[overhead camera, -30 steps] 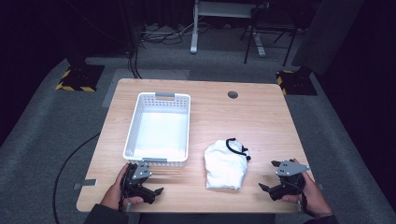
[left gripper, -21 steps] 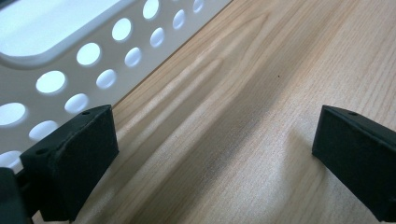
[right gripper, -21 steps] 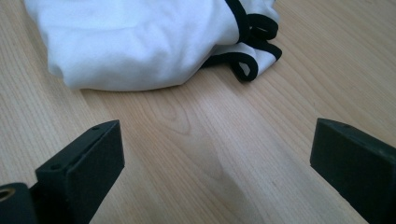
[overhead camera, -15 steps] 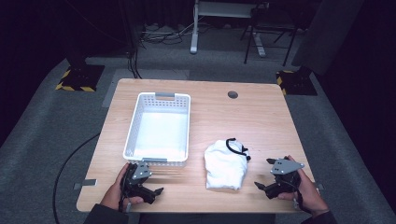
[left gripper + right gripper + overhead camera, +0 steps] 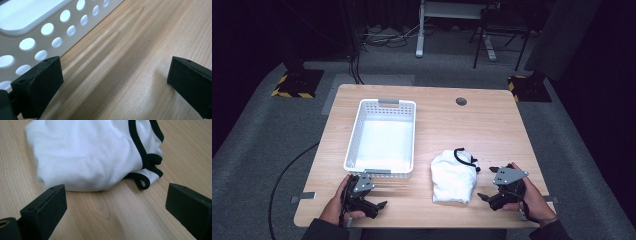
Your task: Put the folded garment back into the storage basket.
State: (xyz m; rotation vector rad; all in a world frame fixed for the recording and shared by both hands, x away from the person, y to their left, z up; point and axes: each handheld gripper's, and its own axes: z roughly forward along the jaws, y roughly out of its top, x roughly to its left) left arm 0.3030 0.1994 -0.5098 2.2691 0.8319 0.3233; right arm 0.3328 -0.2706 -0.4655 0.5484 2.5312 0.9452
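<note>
Cloth (image 5: 453, 176): white, black-trimmed, bunched on the desk (image 5: 492, 125) toward its near edge, right of centre. Black trim (image 5: 143, 155) bunches at its far right corner. Right gripper (image 5: 488, 197) sits just at the cloth's 3 o'clock, near but not touching; jaws spread wide, nothing between them, cloth straight ahead in the right gripper view. Left gripper (image 5: 381, 204) rests at the near-left of the desk, at 6 o'clock from the white basket (image 5: 356, 137), well apart from the cloth; jaws spread, bare wood between them, the basket's holed wall (image 5: 62, 27) beside the left jaw.
</note>
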